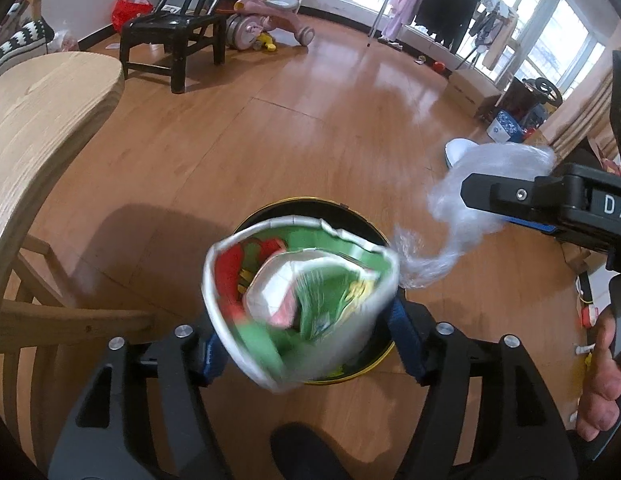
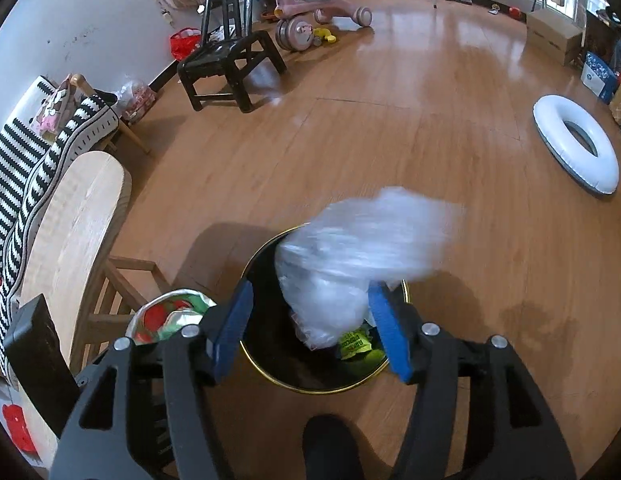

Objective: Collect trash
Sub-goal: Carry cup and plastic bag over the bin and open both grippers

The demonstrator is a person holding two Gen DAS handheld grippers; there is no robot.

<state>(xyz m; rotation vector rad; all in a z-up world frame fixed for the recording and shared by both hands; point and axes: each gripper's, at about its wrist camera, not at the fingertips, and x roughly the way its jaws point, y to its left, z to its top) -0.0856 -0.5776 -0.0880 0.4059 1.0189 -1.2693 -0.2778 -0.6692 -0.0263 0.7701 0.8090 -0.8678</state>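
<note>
Bin: black trash bin (image 2: 270, 336) with gold rim held green wrappers (image 2: 356, 344)
Left gripper (image 1: 306, 344): spread apart; blurred snack bag (image 1: 298, 300) over bin
Right gripper (image 2: 310, 332): spread apart; clear plastic (image 2: 350, 264) above bin

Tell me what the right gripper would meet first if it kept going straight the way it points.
Most likely the clear plastic wrap hanging between the open fingers of the right gripper. Directly behind it is the open mouth of the black trash bin, with a green wrapper inside. Depth is uncertain because the wrap is motion-blurred.
</note>
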